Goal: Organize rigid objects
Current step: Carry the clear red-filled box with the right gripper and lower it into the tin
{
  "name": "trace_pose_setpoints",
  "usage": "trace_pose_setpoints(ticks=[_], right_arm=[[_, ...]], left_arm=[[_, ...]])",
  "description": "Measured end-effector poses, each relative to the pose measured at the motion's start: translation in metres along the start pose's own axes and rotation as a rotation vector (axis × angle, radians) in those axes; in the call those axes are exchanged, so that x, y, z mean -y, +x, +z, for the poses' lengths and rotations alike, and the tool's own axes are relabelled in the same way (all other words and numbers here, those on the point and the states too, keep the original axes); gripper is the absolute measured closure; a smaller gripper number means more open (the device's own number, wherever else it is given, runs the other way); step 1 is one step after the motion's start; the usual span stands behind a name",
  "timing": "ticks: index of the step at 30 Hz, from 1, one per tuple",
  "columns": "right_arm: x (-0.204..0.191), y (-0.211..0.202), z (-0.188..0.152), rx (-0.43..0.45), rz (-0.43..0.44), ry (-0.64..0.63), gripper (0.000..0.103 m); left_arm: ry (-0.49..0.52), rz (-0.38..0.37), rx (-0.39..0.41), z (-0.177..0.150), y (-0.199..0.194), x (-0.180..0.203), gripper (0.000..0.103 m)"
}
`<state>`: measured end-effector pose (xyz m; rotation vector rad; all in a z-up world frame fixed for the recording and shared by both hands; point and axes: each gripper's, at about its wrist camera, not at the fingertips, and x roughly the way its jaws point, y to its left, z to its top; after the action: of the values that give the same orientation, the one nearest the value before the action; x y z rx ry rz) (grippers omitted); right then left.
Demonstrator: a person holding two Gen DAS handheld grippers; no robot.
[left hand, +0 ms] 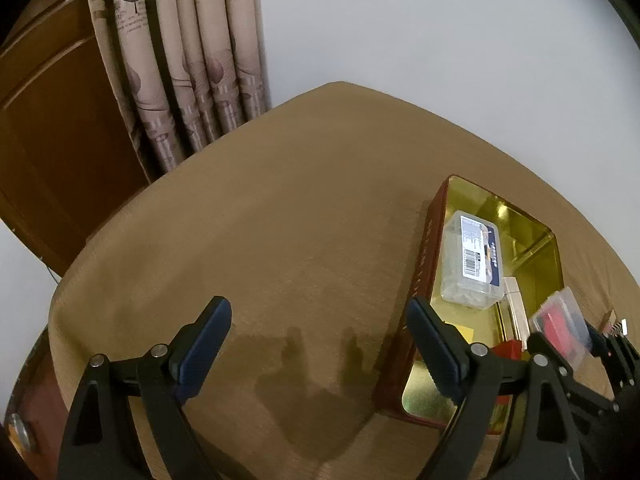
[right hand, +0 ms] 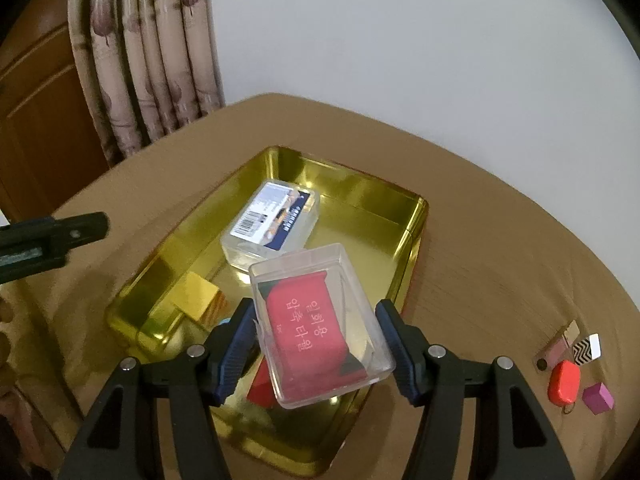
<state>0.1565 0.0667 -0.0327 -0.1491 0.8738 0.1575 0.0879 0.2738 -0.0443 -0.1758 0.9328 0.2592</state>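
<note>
So in the left wrist view, the left gripper [left hand: 320,344] is just hanging over bare tan counter [left hand: 280,220] with its fingers spread wide and nothing between them. The gold tin [left hand: 424,264] sits off to its right, one finger overlapping its near corner in this view, and inside you can see the labelled clear box [left hand: 472,264] lying flat plus a pale stick-like thing beside it. At the far right edge the right gripper [left hand: 592,340] pokes in carrying the clear case [left hand: 560,324].

Right wrist view is where the action is. The right gripper is clamped on the clear case with the red card inside, held tilted above the tin's near half. You also get stuff the left view misses: a gold block [right hand: 200,296] and something red [right hand: 260,388] already on the tin floor under the case, and a little cluster of leftovers on the counter to the right, including an orange tag [right hand: 564,380] and a pink cube [right hand: 598,398].

Risk, imo: that case is slick plastic pinched at an angle, so it could slip or twist out. Dropping it from here it'd land skewed on the red piece or knock the labelled box.
</note>
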Motion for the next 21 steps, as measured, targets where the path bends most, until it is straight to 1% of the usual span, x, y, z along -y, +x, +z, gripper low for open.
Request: trace_pose_setpoints(ticks=[6,12,21], right_arm=[[-0.001,0.021,0.005,-0.046,-0.033,-0.013,0.041],[-0.004,0.035,0.006,-0.064,-0.034,-0.010,0.041],[-0.002,0.045,0.004,-0.083,-0.029,0.008,0.040]], left_arm=[[-0.012,0.006,-0.002,0.000,0.003,-0.002,0.016],[-0.007,0.006,-0.008,0.000,0.005,-0.002,0.016],[0.000,0.000,-0.009,-0.001,0.006,0.000,0.016]])
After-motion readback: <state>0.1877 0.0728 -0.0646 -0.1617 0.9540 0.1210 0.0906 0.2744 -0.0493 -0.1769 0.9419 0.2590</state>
